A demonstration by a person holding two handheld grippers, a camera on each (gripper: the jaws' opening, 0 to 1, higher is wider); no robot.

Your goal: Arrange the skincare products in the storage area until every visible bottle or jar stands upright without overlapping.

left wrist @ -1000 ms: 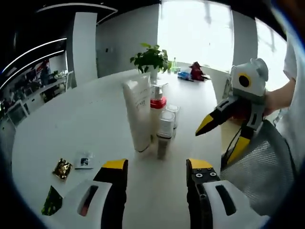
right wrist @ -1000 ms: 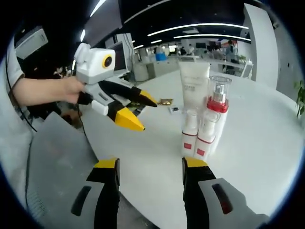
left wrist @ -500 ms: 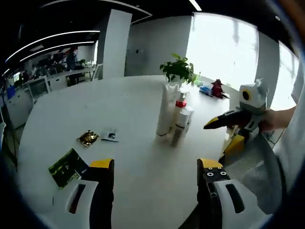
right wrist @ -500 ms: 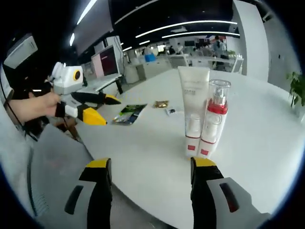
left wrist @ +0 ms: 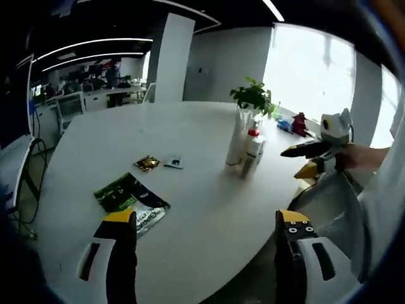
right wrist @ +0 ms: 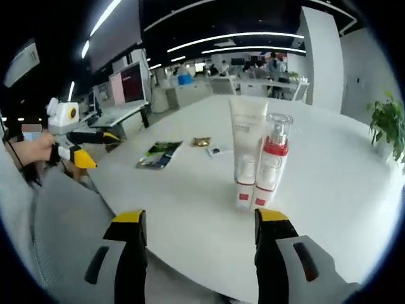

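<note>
A tight group of skincare products stands upright on the round white table [right wrist: 342,190]: a tall white tube [right wrist: 245,133], a pump bottle with a red collar [right wrist: 271,161] and a small red-banded bottle [right wrist: 244,183]. The same group [left wrist: 247,147] appears far off in the left gripper view. My left gripper [left wrist: 205,253] is open and empty, well back from the products near the table's edge. My right gripper [right wrist: 201,250] is open and empty too, in front of the group. Each gripper also shows in the other view: the right gripper [left wrist: 316,152], the left gripper [right wrist: 79,149].
A green sachet [left wrist: 130,196], a gold sachet [left wrist: 147,163] and a small white sachet [left wrist: 172,163] lie flat on the table. A potted plant [left wrist: 253,98] and small items [left wrist: 297,121] stand at the far side. A person's hand [right wrist: 35,149] holds the left gripper.
Both grippers have drawn back from the products, which now look smaller and farther away. The products have not moved. Both grippers stayed open.
</note>
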